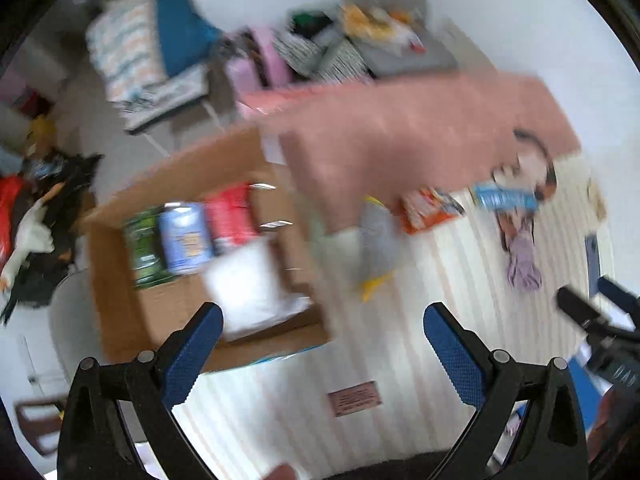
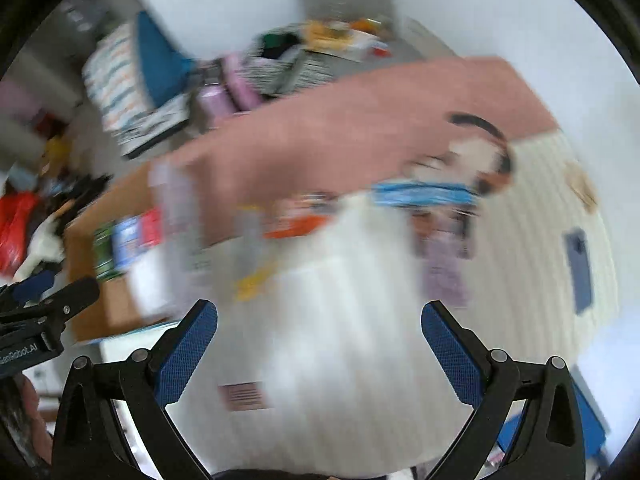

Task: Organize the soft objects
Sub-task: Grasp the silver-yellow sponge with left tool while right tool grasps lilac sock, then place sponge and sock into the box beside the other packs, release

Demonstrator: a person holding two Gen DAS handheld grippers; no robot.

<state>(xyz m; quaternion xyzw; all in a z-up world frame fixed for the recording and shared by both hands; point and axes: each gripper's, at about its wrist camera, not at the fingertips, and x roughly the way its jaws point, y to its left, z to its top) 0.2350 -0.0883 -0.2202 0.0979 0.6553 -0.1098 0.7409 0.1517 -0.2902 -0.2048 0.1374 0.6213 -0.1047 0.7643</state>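
Both views are pretty smeared. The striped bedcover (image 1: 420, 340) fills everything ahead of the jaws, with a pink blanket (image 1: 400, 136) beyond and a cardboard box (image 1: 132, 320) off to the left. The grey plush toy (image 1: 376, 240) sits dead ahead of the left gripper (image 1: 322, 344). Both it and the right gripper (image 2: 320, 340) are spread wide, holding nothing. I'd steady up first, then pinch the plush mid-body.

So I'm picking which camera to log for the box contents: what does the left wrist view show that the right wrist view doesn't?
Only the left view shows the box interior clearly: a green pack, a blue pack, a red pack and a white bag. Only the right view shows the phone whole, on the striped cover. Both show the pink towel, the doll, and an open, empty claw: left, right.
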